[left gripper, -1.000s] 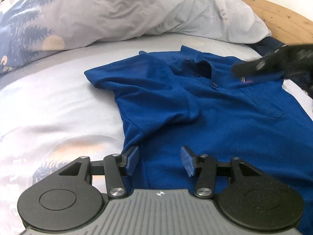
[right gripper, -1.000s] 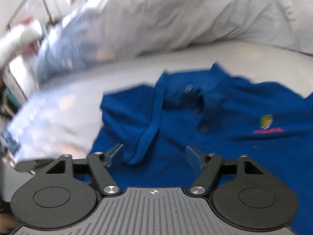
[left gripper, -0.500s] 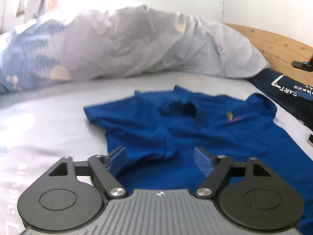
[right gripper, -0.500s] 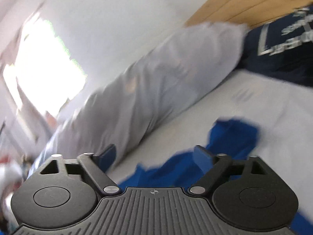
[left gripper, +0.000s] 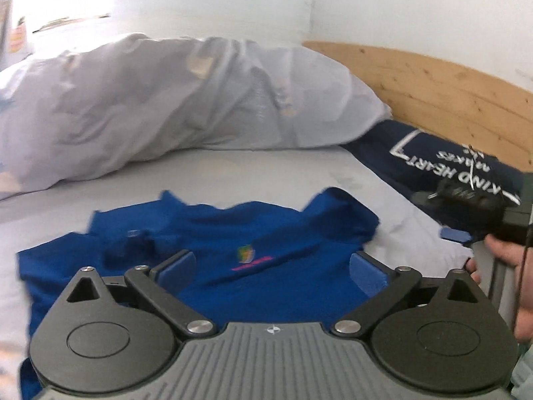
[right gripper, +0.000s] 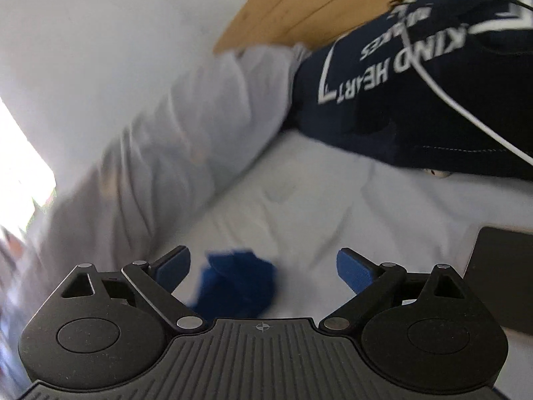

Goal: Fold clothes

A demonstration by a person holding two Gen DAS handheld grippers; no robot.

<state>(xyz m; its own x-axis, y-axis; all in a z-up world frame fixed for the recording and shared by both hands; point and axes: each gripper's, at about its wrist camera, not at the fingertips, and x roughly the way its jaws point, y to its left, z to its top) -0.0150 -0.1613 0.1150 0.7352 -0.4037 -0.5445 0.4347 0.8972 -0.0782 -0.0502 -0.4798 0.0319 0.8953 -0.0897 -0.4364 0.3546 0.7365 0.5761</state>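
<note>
A: Fingers? Left gripper opening, its fingers clear of cloth; right gripper spread wide, grasping nothing.

B: Why so? Probably released between folds; the blue polo shirt lies on the bed, left sleeve folded inward, chest logo upward, right sleeve still out.

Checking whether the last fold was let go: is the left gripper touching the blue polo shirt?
Apart. In the left wrist view the left gripper is opening, its fingers spread above the blue polo shirt with nothing pinched between them.
</note>
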